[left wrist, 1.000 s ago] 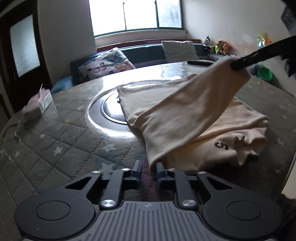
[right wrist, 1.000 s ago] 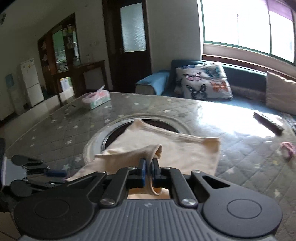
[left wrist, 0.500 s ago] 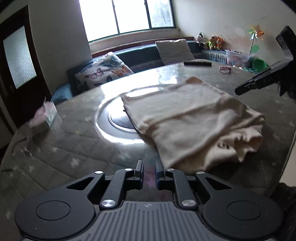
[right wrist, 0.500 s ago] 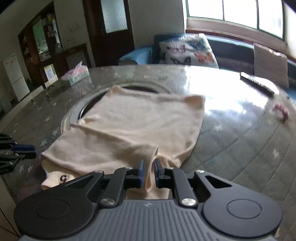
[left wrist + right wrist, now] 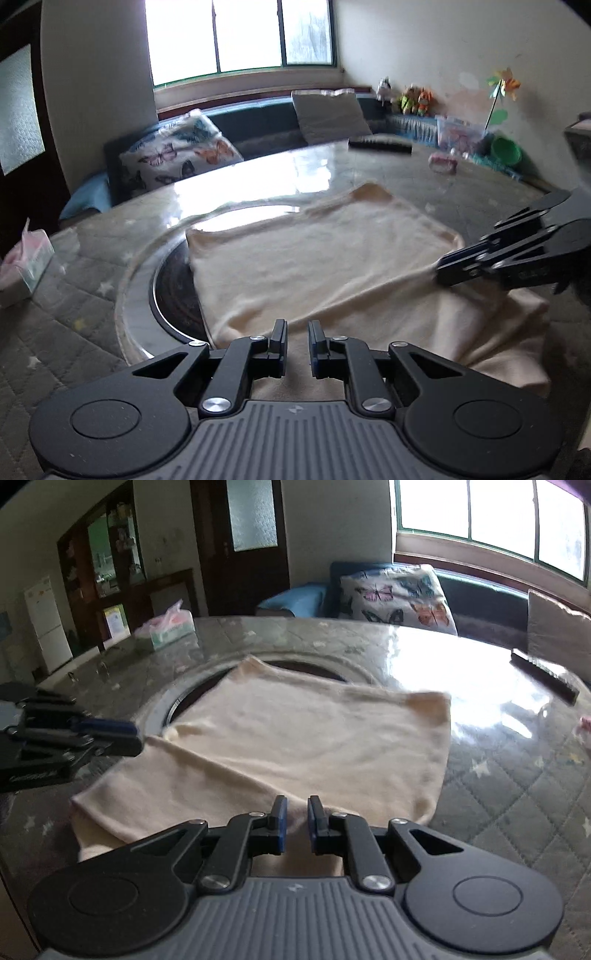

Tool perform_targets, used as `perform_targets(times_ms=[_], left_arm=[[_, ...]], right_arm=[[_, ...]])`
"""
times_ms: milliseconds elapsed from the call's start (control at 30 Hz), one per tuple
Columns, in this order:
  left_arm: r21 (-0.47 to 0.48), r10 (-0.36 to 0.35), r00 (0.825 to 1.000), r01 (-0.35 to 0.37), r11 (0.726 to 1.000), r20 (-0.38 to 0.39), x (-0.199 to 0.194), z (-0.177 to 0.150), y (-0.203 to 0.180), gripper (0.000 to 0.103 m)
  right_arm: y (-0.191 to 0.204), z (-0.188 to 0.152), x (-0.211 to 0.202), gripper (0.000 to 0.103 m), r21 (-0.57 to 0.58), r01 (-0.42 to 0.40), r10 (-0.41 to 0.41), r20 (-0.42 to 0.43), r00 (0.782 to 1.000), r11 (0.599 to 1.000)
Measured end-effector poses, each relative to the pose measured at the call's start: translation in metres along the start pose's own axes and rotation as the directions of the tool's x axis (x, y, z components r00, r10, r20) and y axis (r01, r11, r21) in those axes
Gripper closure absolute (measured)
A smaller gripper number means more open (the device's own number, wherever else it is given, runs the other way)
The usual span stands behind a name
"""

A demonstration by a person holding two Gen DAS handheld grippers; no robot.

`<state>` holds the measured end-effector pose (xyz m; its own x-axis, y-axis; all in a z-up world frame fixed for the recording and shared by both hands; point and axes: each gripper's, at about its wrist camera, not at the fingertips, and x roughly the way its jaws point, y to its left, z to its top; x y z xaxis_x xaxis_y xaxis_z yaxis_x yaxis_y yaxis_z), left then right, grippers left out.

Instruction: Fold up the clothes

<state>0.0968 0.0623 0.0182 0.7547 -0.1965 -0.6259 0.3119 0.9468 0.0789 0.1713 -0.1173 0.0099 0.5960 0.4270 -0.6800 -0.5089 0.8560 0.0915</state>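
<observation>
The cream garment lay folded over on the surface, partly on top of a round dark inset in the middle. One fold looked done, and the cloth had been laid down flat. The left gripper had its jaws a small way apart, with nothing between them, right at the near edge of the cloth. The right gripper also had its jaws a small way apart and empty, just over its own near edge. The next move would likely be to pinch a fresh edge or corner and fold the cloth again, so the jaws would need to get a good grip first. The surface had a quilted cover with little stars under shiny glass. A tissue box, a butterfly cushion and a bright window were around it.
</observation>
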Motion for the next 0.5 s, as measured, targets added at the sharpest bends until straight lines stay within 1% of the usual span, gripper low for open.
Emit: perform_targets(times_ms=[67, 167, 233, 300, 367, 433, 500], left_arm=[[0.006, 0.006, 1.0, -0.006, 1.0, -0.024, 0.008, -0.004, 0.001, 0.089], [0.013, 0.002, 1.0, -0.002, 1.0, -0.018, 0.006, -0.008, 0.003, 0.088], [0.016, 0.001, 1.0, -0.001, 1.0, -0.017, 0.004, -0.01, 0.004, 0.088], [0.02, 0.003, 1.0, -0.002, 1.0, -0.015, 0.001, -0.012, 0.003, 0.088], [0.045, 0.004, 1.0, -0.003, 0.999, -0.013, -0.005, -0.014, 0.0, 0.087], [0.094, 0.011, 1.0, -0.01, 0.996, -0.009, -0.014, -0.017, -0.007, 0.081], [0.148, 0.007, 1.0, -0.007, 0.989, 0.001, -0.027, -0.023, -0.014, 0.07]], right_arm=[[-0.007, -0.006, -0.001, 0.092, 0.01, 0.0, 0.0, -0.014, 1.0, 1.0], [-0.011, -0.011, -0.012, 0.092, 0.009, -0.002, 0.002, -0.018, 1.0, 1.0], [-0.009, -0.014, -0.022, 0.091, -0.019, -0.002, 0.001, -0.014, 1.0, 1.0], [-0.008, -0.019, -0.026, 0.091, -0.04, -0.003, 0.002, -0.028, 1.0, 0.999], [-0.009, -0.027, -0.028, 0.091, -0.051, 0.0, -0.001, -0.031, 1.0, 0.999], [-0.008, -0.03, -0.037, 0.09, -0.05, 0.01, -0.011, -0.021, 1.0, 0.999], [-0.005, -0.03, -0.045, 0.087, -0.064, 0.019, -0.019, -0.005, 1.0, 0.998]])
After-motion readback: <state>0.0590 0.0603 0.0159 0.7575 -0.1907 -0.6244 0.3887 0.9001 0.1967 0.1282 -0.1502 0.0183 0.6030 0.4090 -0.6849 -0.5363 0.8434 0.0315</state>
